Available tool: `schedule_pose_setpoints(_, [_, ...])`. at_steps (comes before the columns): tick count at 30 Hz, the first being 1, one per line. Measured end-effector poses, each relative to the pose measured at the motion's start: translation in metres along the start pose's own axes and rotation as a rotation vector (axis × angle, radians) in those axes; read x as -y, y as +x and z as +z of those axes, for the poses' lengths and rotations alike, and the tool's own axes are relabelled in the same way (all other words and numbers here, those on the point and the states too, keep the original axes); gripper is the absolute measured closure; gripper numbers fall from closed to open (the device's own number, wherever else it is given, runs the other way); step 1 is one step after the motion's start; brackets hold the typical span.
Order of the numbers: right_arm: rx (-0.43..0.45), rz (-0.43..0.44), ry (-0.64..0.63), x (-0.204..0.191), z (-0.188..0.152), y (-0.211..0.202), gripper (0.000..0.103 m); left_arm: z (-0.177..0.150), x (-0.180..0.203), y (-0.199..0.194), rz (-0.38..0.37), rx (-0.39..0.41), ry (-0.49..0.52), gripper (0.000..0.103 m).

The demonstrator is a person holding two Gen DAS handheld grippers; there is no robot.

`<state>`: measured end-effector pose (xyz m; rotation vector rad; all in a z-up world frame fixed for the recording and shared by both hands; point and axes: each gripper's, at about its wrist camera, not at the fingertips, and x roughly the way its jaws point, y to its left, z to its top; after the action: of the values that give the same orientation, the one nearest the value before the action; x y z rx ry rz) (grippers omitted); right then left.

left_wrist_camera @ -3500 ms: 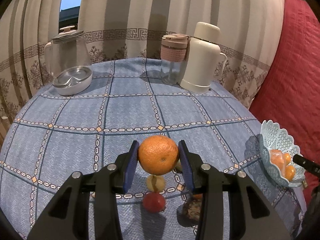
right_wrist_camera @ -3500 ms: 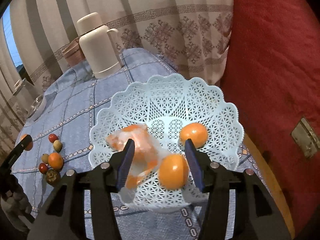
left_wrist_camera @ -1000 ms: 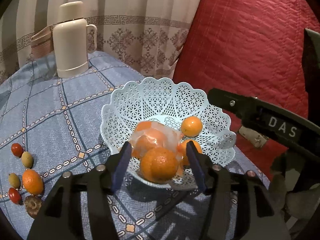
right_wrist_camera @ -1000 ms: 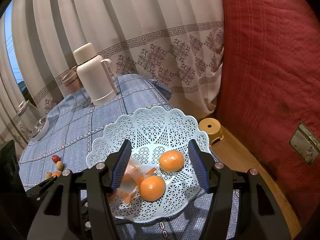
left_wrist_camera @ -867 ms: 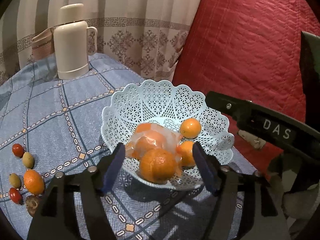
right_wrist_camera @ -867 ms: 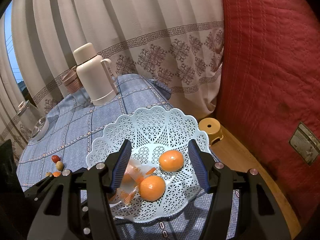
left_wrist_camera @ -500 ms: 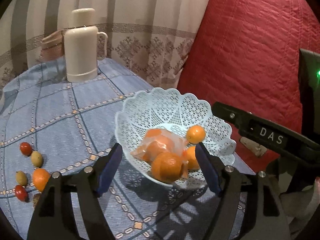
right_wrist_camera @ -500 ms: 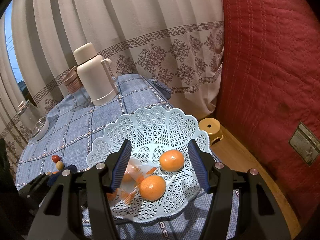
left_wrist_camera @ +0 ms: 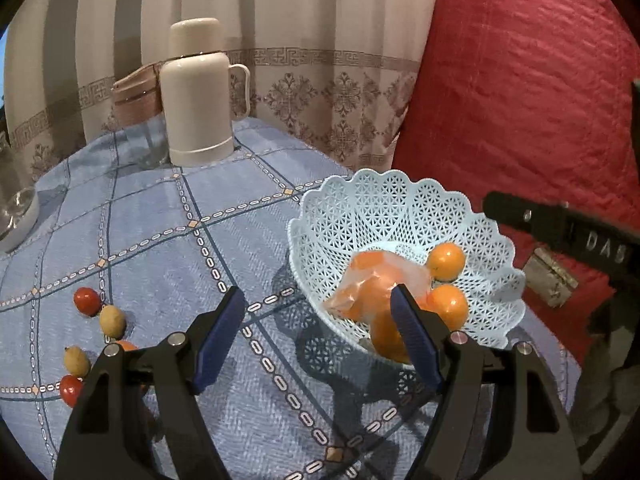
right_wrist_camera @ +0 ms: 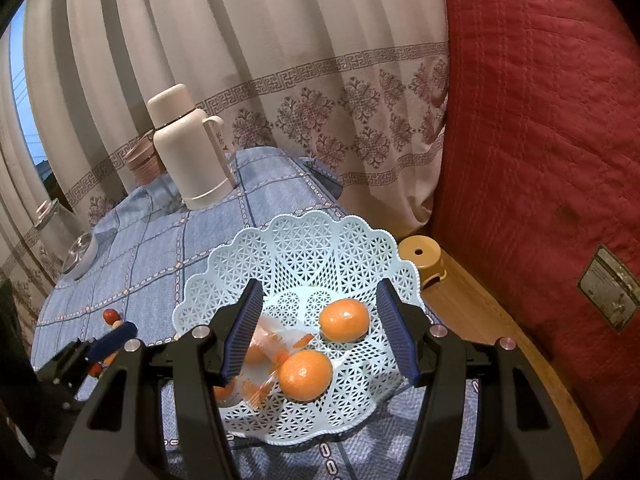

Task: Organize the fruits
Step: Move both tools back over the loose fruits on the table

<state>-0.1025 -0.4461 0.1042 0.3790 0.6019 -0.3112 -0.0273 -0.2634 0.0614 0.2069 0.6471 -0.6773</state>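
A pale blue lattice basket (left_wrist_camera: 384, 204) stands at the table's right edge; it also shows in the right wrist view (right_wrist_camera: 304, 248). In it lie several oranges (left_wrist_camera: 446, 256) and a clear bag of orange pieces (left_wrist_camera: 372, 280). My left gripper (left_wrist_camera: 320, 336) is open and empty, above the cloth just left of the basket. My right gripper (right_wrist_camera: 320, 328) is open and empty, hovering over the basket above two oranges (right_wrist_camera: 344, 320). Small red and yellow-green fruits (left_wrist_camera: 86, 300) and an orange (left_wrist_camera: 126, 346) lie on the cloth at the left.
A cream thermos (left_wrist_camera: 196, 92) and a pink-lidded glass jar (left_wrist_camera: 138, 120) stand at the back of the blue checked tablecloth (left_wrist_camera: 152, 216). A glass pitcher (left_wrist_camera: 12, 200) is at far left. A red quilted surface (left_wrist_camera: 520, 80) rises right. A yellow stool (right_wrist_camera: 420, 260) sits on the floor.
My left gripper let the big orange go into the basket, opened wide and drew back to the left. My right gripper stayed over the basket.
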Motion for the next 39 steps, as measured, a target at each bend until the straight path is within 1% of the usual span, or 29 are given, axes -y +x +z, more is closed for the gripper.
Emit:
schedule_pose_setpoints(5, [0.000,0.000,0.001,0.002,0.000,0.001,0.042,-0.002,0.012,0.003,0.018,0.013,0.048,0.028])
schedule_pose_setpoints(10, [0.002,0.001,-0.003,0.001,0.000,0.000,0.042,-0.002,0.018,0.013,0.039,0.009,0.061,0.028])
schedule_pose_setpoints(13, [0.001,0.001,-0.002,0.001,0.000,0.000,0.042,-0.002,0.017,0.013,0.040,0.007,0.052,0.027])
schedule_pose_setpoints(17, [0.001,0.002,-0.002,0.001,0.000,0.000,0.042,0.000,0.012,0.010,0.025,0.003,0.034,0.024])
schedule_pose_setpoints(19, [0.002,0.003,-0.003,0.000,0.000,-0.001,0.042,0.000,0.012,0.007,0.011,0.003,0.032,0.024])
schedule_pose_setpoints(23, [0.005,0.009,-0.002,-0.002,0.000,-0.003,0.042,0.002,0.009,-0.003,0.008,0.022,0.022,0.024])
schedule_pose_setpoints(30, [0.014,0.039,-0.011,-0.011,-0.001,-0.007,0.042,0.006,-0.011,-0.021,0.028,0.055,-0.022,0.023])
schedule_pose_setpoints(39, [0.025,0.101,-0.039,-0.031,-0.006,-0.015,0.042,0.004,-0.059,-0.051,0.109,0.090,-0.094,0.023])
